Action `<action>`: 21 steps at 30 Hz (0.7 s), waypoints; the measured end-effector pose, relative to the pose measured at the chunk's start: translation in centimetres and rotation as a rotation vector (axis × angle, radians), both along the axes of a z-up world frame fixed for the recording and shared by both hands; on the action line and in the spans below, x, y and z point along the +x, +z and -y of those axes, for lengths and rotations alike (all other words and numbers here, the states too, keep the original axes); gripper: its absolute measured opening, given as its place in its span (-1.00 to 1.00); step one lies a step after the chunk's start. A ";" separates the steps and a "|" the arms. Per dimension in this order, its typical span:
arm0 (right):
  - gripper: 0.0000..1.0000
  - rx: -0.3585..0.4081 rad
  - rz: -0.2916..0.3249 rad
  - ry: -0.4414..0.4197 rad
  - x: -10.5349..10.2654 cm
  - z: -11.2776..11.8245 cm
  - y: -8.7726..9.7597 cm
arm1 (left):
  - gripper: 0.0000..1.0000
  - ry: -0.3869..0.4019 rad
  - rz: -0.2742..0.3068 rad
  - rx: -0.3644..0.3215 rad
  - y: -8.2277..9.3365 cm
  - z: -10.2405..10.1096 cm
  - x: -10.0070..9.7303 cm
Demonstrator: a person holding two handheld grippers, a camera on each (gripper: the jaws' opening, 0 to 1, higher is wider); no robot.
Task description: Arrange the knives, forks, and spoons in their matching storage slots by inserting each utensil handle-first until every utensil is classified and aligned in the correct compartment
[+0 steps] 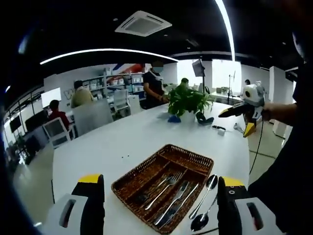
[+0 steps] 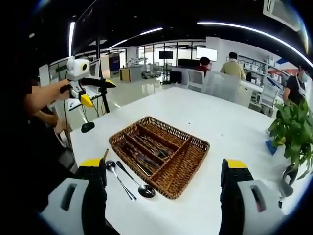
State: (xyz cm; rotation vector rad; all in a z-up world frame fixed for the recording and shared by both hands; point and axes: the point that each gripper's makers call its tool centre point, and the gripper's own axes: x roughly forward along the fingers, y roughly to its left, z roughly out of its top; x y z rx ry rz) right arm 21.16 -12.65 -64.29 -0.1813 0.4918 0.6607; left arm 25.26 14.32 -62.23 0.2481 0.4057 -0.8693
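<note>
A brown wicker cutlery tray [image 1: 126, 193] with long compartments lies on the white table [image 1: 122, 142]. Forks [image 1: 166, 185] and knives [image 1: 178, 200] lie inside it. Two spoons [image 1: 208, 196] rest on the table just outside its edge. My left gripper [image 1: 160, 182] hovers open over the tray's near end, holding nothing. The right gripper [image 1: 238, 120] is held up in a hand at the far right, apart from the tray. In the right gripper view the tray [image 2: 193, 142], spoons [image 2: 129, 181] and knives [image 2: 144, 147] lie ahead of my open right gripper [image 2: 164, 164]; the left gripper [image 2: 98, 92] is raised at left.
A potted green plant [image 1: 188, 100] stands at the table's far end, with a small black object [image 1: 204, 119] beside it. The plant [image 2: 291, 127] is also at the right edge of the right gripper view. People sit at desks and chairs beyond the table. A person's arm [image 2: 44, 98] is on the left.
</note>
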 end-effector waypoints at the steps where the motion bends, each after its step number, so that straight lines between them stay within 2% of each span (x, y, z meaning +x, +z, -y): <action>1: 0.99 0.003 -0.001 0.000 0.0 0.0 0.0 | 1.00 0.024 -0.003 0.017 -0.3 -0.8 -0.3; 3: 0.99 0.005 -0.001 0.004 0.0 -0.1 0.1 | 1.00 0.059 -0.016 0.018 -0.4 -1.8 -0.7; 7: 0.99 0.005 0.003 0.006 0.1 -0.1 0.2 | 1.00 0.100 -0.013 -0.032 -0.2 -2.8 -2.0; 13: 0.99 0.007 0.004 0.018 0.0 -0.2 0.2 | 1.00 0.128 -0.015 -0.003 -0.8 -3.6 -3.7; 16: 0.99 0.008 0.008 0.026 0.0 -0.3 0.3 | 1.00 0.130 -0.014 0.020 -1.0 -3.9 -4.1; 21: 0.99 0.001 -0.001 0.017 0.2 -0.3 0.1 | 1.00 0.145 -0.017 0.020 -1.3 -4.3 -4.2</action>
